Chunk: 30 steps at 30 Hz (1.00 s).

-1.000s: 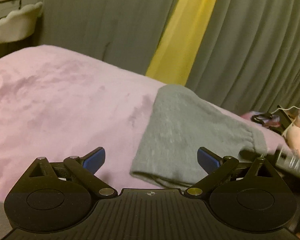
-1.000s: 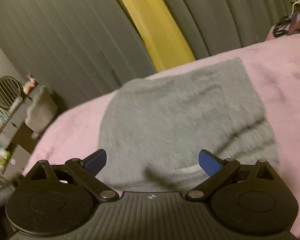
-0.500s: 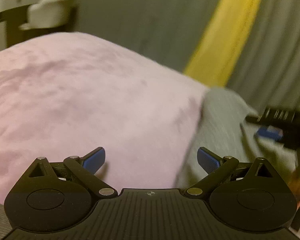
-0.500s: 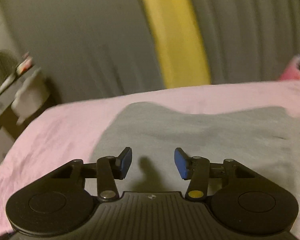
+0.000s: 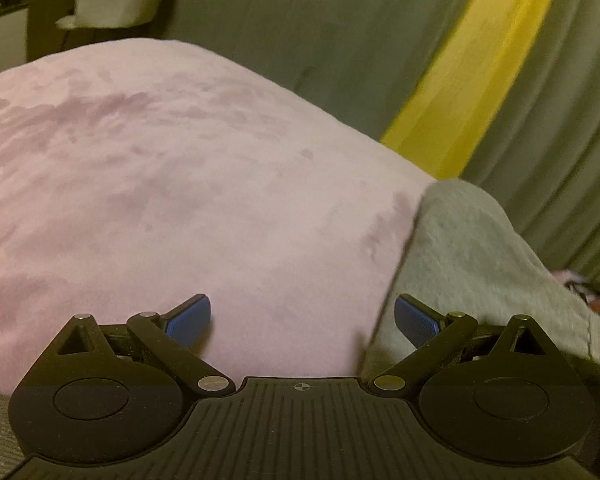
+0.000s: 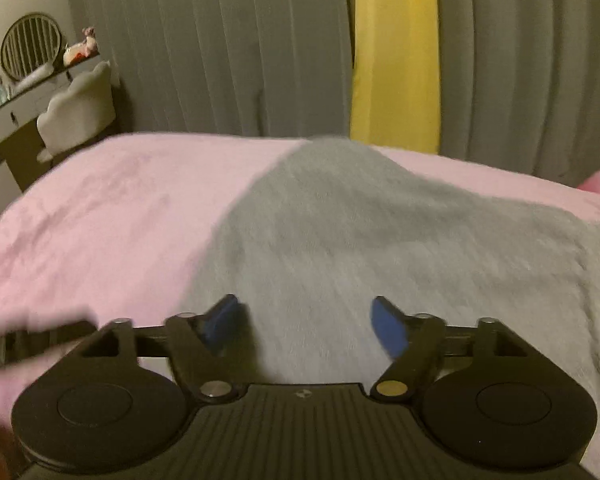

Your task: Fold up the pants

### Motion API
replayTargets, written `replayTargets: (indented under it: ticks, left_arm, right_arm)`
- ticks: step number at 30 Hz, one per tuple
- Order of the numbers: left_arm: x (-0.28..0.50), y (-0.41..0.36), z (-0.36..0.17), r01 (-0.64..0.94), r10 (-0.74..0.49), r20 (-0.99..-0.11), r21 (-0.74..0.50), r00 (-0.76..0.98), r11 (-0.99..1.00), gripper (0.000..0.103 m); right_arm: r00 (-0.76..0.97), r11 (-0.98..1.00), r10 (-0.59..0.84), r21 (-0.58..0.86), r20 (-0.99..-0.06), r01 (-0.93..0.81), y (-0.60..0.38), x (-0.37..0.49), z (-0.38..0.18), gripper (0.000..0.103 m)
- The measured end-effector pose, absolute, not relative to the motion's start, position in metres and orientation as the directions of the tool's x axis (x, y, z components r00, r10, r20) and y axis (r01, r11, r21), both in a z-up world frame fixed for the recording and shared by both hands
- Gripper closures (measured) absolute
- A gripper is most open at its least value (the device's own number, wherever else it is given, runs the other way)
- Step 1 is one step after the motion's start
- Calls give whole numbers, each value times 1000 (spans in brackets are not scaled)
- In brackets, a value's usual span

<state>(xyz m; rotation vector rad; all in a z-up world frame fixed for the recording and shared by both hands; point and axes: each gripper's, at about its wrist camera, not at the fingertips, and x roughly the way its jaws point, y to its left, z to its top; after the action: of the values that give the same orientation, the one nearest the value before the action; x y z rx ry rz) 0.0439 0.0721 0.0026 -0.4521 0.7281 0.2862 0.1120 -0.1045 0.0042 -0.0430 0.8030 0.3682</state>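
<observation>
Grey folded pants (image 6: 380,240) lie flat on a pink bed cover (image 6: 120,208). In the right wrist view my right gripper (image 6: 304,326) hovers over their near edge, its jaws opening with nothing gripped between the blue pads (image 6: 388,330). In the left wrist view my left gripper (image 5: 302,316) stands open over the pink bed cover (image 5: 180,200), with the left edge of the grey pants (image 5: 468,248) just under its right pad. At the lower left of the right wrist view, the left gripper shows as a dark blur (image 6: 32,340).
Grey curtains (image 6: 220,48) with a yellow strip (image 6: 394,60) hang behind the bed. A white chair (image 6: 80,112) and a dressing table with a round mirror (image 6: 30,46) stand at the far left. Pink and dark items (image 5: 588,292) lie at the bed's right side.
My right gripper narrowed, then widened again, while sliding left over the pants and rolling level. My left gripper moved left off the pants onto the pink cover, then held still.
</observation>
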Motion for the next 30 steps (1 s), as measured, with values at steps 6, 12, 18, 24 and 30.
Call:
replayTargets:
  ticks: [6, 12, 18, 24, 30]
  left_arm:
    - [44, 49, 5, -282, 29, -723, -231, 690, 931, 2]
    - [39, 17, 6, -125, -44, -770, -159, 636, 979, 1]
    - [25, -17, 6, 27, -53, -799, -46, 599, 999, 1]
    - [19, -31, 6, 62, 5, -796, 54, 605, 997, 1]
    - [23, -29, 4, 63, -8, -816, 35, 579, 997, 1]
  right_arm:
    - [616, 955, 282, 153, -735, -255, -167, 68, 22, 4]
    - [531, 975, 188, 91, -826, -205, -188, 32, 25, 4]
    - [546, 995, 90, 49, -833, -90, -202, 11, 10, 4]
    - [610, 994, -14, -76, -792, -75, -192, 18, 12, 4]
    - [640, 993, -8, -83, -768, -87, -187, 21, 11, 4]
